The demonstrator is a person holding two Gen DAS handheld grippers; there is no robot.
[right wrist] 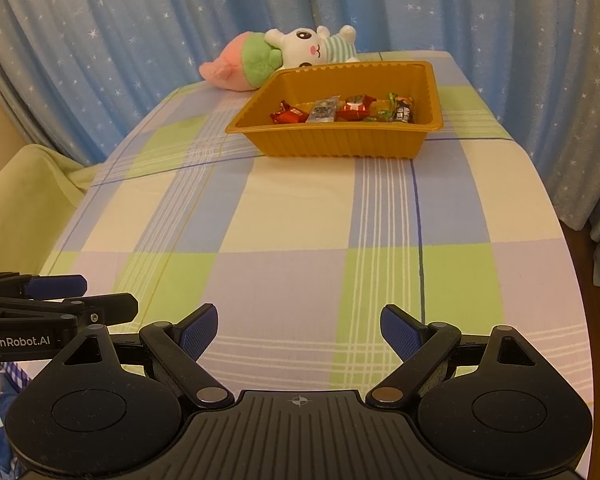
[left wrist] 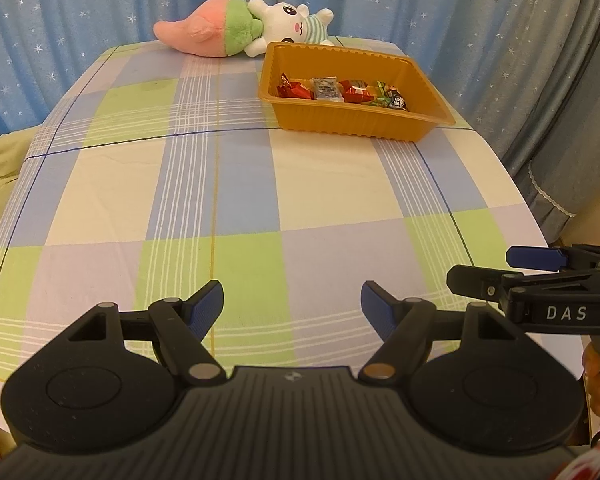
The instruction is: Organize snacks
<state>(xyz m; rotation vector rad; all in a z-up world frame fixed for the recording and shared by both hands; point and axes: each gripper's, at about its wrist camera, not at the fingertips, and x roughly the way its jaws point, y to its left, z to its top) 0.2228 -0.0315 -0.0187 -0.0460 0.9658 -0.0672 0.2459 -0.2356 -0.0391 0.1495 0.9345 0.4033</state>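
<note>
Lying crosswise in ribbed orange plastic tray [left wrist: 380, 124]: row of foil-wrapped snacks [left wrist: 342, 91]; left tongs [left wrist: 292, 307], right tongs [right wrist: 296, 330] angled down over checked-cloth table [left wrist: 220, 200], wide apart, empty

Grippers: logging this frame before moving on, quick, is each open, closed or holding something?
Left gripper: open, nothing between its fingers.
Right gripper: open, nothing between its fingers.
</note>
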